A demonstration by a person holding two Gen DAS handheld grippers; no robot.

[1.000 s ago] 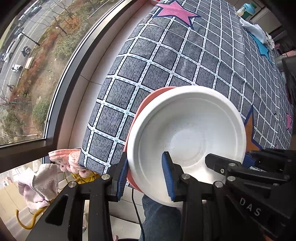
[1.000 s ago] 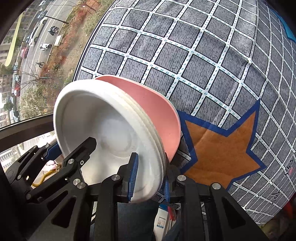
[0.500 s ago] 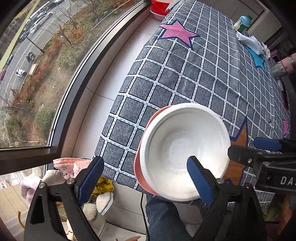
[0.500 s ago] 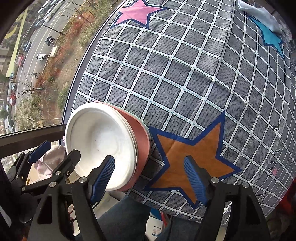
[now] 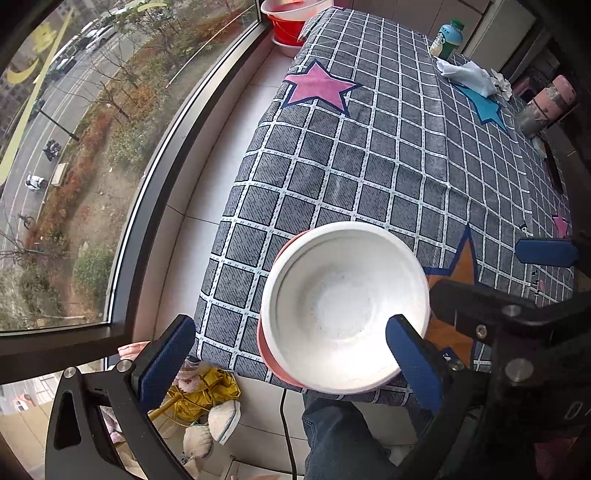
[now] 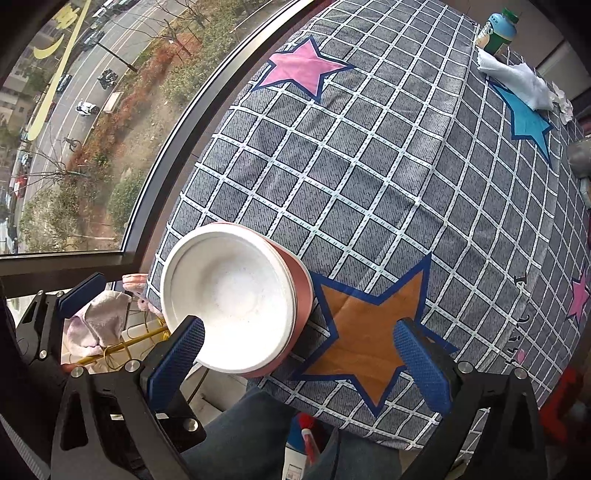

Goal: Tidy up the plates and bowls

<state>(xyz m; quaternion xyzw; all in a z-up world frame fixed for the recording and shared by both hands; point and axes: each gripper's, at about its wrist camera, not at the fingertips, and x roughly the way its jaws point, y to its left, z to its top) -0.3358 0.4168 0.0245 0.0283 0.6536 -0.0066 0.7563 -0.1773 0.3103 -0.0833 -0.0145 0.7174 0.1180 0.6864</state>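
Note:
A white bowl [image 5: 343,306] sits nested in a pink bowl [image 5: 264,343] at the near left corner of the checked tablecloth [image 5: 369,166]. My left gripper [image 5: 290,325] hangs above the stack's left side. Its jaws are opening, and the blue pads touch nothing; the bowls lie below the gap. My right gripper [image 6: 299,326] hovers over the right rim of the white bowl [image 6: 229,302] and pink bowl [image 6: 304,288]. Its jaws are opening too, with no pad on either rim. Both point straight down.
A green-capped bottle [image 5: 448,37] and a white cloth [image 5: 469,75] lie at the far end, a pink-topped flask [image 5: 543,110] at the right edge. Red basins [image 5: 291,22] stand by the window. A person's jeans leg [image 5: 332,435] and soft toys [image 5: 207,391] are below the table's front edge.
Both grippers were shut on the stack's rims a second ago. They let go, spread wide and rose. The bowls stay on the cloth.

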